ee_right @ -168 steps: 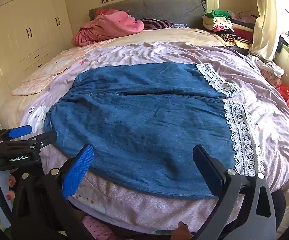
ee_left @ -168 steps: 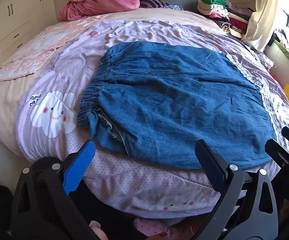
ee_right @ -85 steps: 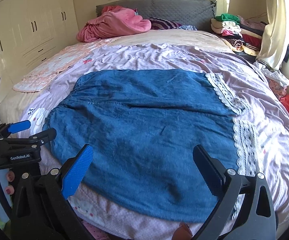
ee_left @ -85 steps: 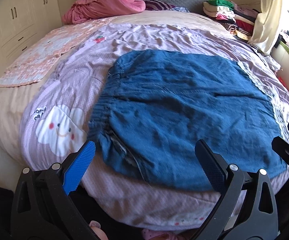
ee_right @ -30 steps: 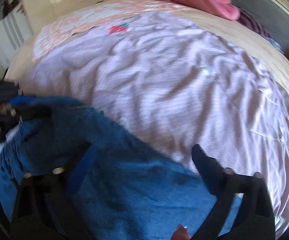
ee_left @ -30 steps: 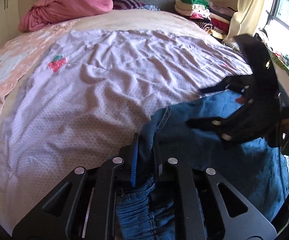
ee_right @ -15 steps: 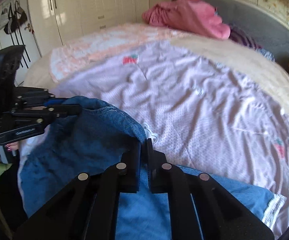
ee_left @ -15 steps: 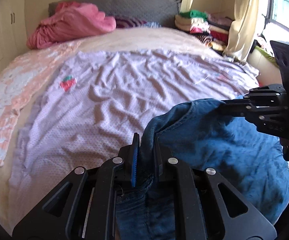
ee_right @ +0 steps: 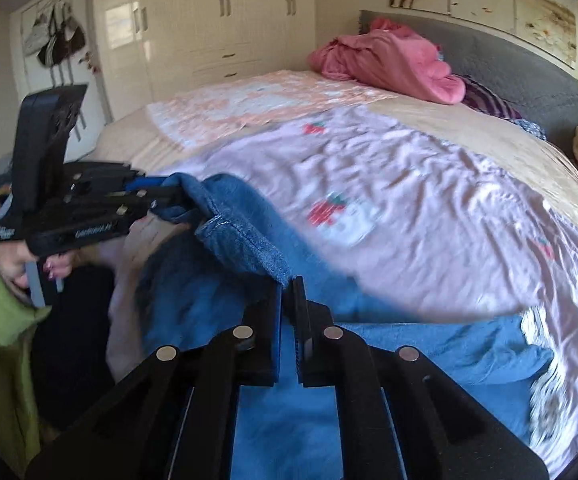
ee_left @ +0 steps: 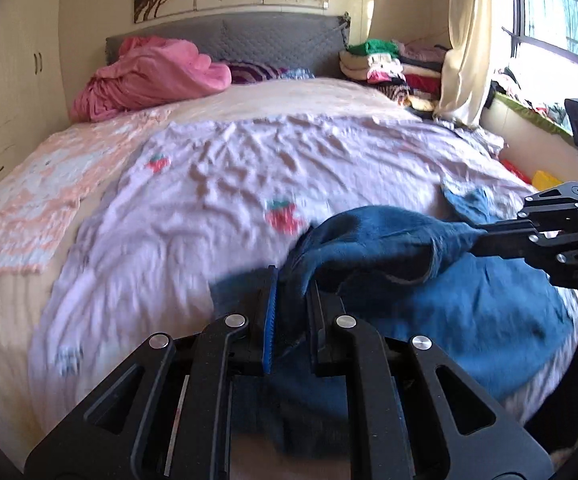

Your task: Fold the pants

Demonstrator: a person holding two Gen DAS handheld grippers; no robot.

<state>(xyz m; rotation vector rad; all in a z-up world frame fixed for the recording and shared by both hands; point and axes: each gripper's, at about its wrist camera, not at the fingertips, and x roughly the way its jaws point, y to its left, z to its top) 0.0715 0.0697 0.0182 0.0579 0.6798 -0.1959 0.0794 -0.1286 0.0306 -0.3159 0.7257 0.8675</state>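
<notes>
While lifted off the bed (ee_left: 217,184), denim pants (ee_left: 389,248) pinched by left hand-held gripper (ee_left: 291,280) and right hand-held gripper (ee_right: 288,288).

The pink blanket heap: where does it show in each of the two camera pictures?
Left wrist: pink heap upper left, against the grey headboard.
Right wrist: pink heap upper right of centre, against the same headboard.
Shared landmark: the headboard.

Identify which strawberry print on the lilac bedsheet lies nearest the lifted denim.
The strawberry print just beyond the raised blue denim pants, almost at their fold. The other strawberry print sits much farther up the lilac bedsheet, toward the pink blanket.
</notes>
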